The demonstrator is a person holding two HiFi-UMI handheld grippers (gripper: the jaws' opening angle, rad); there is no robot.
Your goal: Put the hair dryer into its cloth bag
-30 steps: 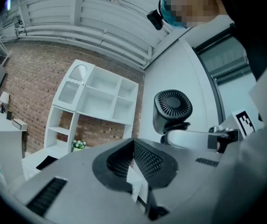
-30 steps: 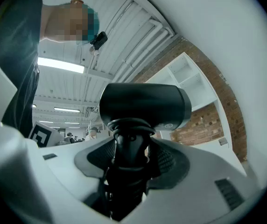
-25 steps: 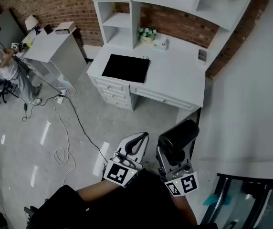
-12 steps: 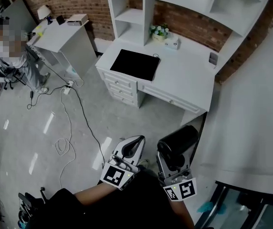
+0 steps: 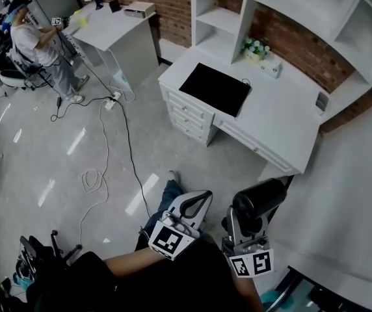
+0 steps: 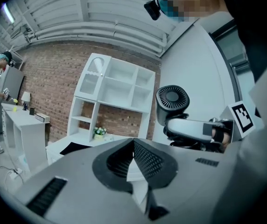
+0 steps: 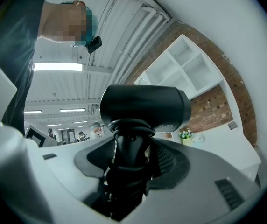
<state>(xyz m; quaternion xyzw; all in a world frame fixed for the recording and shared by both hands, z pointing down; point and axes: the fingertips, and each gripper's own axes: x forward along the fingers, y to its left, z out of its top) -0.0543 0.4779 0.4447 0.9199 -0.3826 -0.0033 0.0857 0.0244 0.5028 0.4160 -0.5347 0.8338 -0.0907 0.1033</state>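
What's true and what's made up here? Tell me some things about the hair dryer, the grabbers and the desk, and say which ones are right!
1. The right hand-held gripper holds the black hair dryer. True.
2. The left hand-held gripper is wide open. False: its jaws are together, with nothing between them.
3. A flat black pad lies on the white desk. True.
4. The hair dryer lies on the desk. False: it is gripped by its handle, away from the desk.
5. The flowers stand on the floor. False: they stand on the desk, by the brick wall.
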